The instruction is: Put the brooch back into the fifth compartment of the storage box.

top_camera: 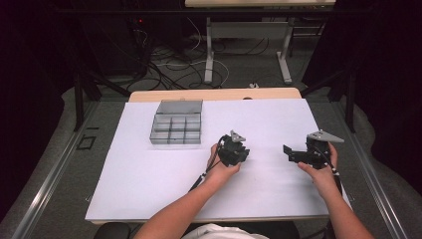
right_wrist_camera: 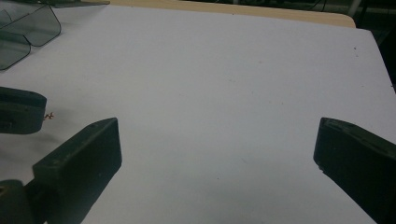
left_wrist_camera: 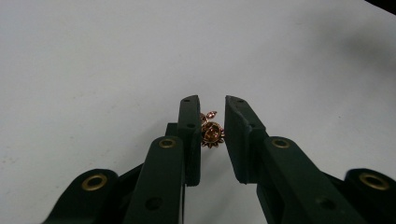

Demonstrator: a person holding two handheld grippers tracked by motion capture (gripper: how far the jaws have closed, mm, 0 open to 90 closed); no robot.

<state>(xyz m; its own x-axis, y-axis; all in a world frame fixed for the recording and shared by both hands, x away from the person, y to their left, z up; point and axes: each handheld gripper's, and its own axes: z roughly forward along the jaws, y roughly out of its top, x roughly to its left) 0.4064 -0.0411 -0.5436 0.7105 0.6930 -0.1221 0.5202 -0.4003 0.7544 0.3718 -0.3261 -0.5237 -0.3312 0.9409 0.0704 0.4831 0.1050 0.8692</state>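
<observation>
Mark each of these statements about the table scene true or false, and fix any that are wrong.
1. The left claw holds a small gold flower-shaped trinket. True.
2. The right claw is shut. False: its jaws stand wide apart with nothing between them.
3. The grey compartment box has its lid open. True.
4. The box sits on bare wood. False: it rests on the white sheet.
5. The trinket lies inside the box. False: it is between the left claw's jaws.

Left hand-held gripper (left_wrist_camera: 212,135): black. Small ornament (left_wrist_camera: 211,131), centre of frame: coppery gold. Bench (top_camera: 149,169): plain white. Compartment box (top_camera: 176,128), upper left: translucent grey.
</observation>
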